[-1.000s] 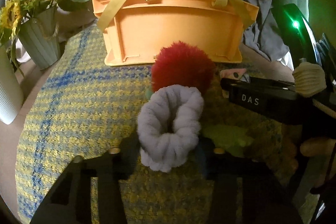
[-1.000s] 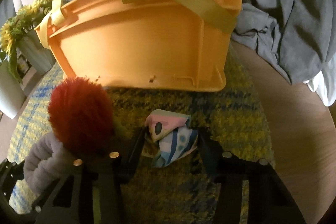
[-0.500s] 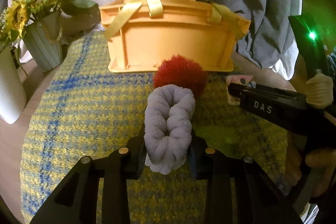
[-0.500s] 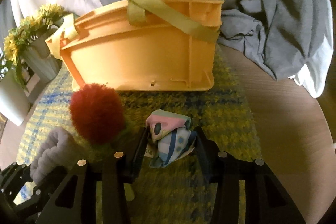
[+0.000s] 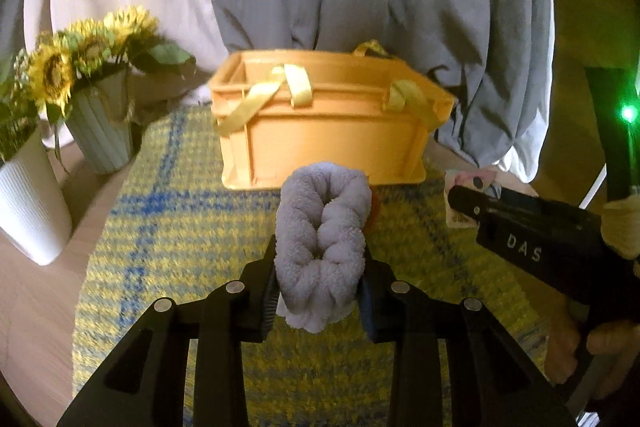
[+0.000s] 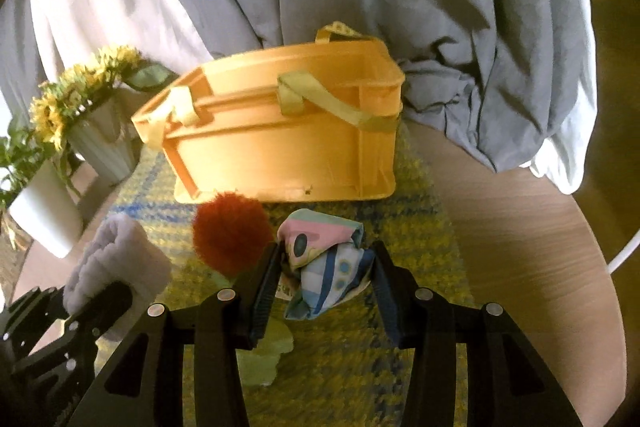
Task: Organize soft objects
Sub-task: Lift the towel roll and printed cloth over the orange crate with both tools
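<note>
Left wrist view: white lettering "DAS" marks the black right gripper (image 5: 472, 193). Left gripper (image 5: 320, 291) pinches a lavender terry scrunchie (image 5: 322, 239), lifted above the yellow-blue woven mat (image 5: 168, 227). Right gripper's jaws press a pastel patterned cloth bundle (image 6: 326, 263). Orange plastic crate (image 6: 280, 143) stands beyond; fuzzy red pompom (image 6: 230, 233) lies before it.

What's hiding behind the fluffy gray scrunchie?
In the left wrist view, only a red sliver peeks out beside the gray scrunchie. It's the red pom-pom; the scrunchie covers the rest.
</note>
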A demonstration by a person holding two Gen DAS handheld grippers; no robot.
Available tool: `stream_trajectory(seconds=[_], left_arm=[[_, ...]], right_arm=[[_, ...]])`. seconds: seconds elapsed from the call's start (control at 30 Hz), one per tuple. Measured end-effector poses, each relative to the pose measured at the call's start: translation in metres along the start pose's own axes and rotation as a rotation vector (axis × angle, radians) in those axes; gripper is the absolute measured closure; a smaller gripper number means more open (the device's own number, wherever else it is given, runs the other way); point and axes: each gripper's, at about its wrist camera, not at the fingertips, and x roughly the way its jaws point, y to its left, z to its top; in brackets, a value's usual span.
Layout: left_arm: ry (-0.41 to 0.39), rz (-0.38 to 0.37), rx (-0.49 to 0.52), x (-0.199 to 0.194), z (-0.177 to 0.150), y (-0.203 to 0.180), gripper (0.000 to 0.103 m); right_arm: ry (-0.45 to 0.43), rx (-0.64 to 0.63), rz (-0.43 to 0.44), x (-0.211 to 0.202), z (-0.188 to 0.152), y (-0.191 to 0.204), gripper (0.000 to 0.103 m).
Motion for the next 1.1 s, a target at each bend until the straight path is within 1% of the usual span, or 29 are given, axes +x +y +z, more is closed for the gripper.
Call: stream_trajectory(seconds=[0.13,0.4,0.67,1.1], left_arm=[[-0.031,0.002,0.017,-0.013,0.008,-0.001,0.07],[-0.101,0.006,0.008,-0.036,0.025,0.003,0.07],[-0.175,0.001,0.007,-0.054,0.042,0.001,0.071],[-0.267,-0.013,0.024,-0.069,0.064,0.004,0.07]], right_arm=[[-0.025,0.004,0.0,-0.016,0.003,0.002,0.057],[-0.085,0.015,0.015,-0.042,0.012,0.008,0.057],[-0.173,0.032,0.022,-0.067,0.029,0.009,0.057],[-0.276,0.047,0.017,-0.091,0.047,0.015,0.057]])
